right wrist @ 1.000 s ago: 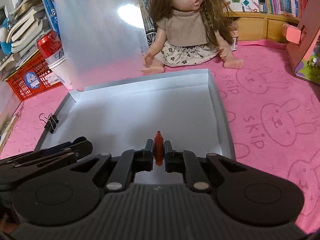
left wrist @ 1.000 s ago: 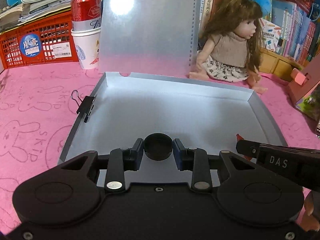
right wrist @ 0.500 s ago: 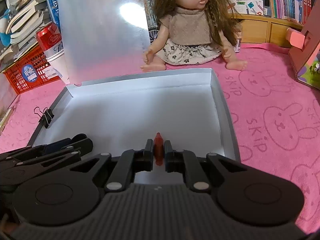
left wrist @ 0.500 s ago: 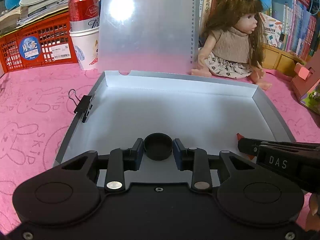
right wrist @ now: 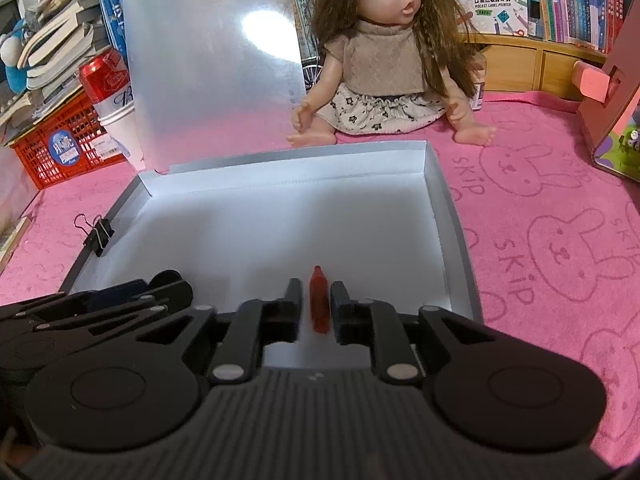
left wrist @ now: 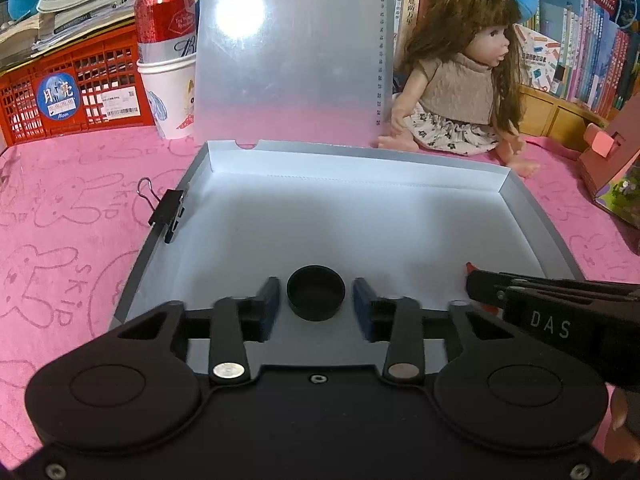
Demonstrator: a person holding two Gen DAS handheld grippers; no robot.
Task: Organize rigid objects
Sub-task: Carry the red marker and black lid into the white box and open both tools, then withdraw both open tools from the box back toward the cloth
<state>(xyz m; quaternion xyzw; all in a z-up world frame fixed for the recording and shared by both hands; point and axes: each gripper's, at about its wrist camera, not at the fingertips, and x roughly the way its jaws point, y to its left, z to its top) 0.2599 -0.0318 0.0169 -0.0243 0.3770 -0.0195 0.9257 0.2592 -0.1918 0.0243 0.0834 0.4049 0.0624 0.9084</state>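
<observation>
An open grey box (left wrist: 532, 220) with a white inside lies on the pink cloth; it also shows in the right wrist view (right wrist: 456, 216). A black round cap (left wrist: 316, 298) lies on the box floor between the fingers of my left gripper (left wrist: 316, 308), which is open with gaps on both sides. A small red pen-like piece (right wrist: 319, 300) lies on the box floor between the fingers of my right gripper (right wrist: 316, 308), also open and clear of it. The right gripper's tip also shows in the left wrist view (left wrist: 480, 288).
A black binder clip (left wrist: 166, 212) is on the box's left wall. The translucent lid (left wrist: 288, 52) stands upright behind. A doll (left wrist: 456, 80), a red can in a paper cup (left wrist: 168, 60), a red crate (left wrist: 60, 92) and a cardboard house (left wrist: 616, 168) ring the box.
Both grippers have opened. The black cap and the red piece, held before, now lie loose on the box floor between the fingers.
</observation>
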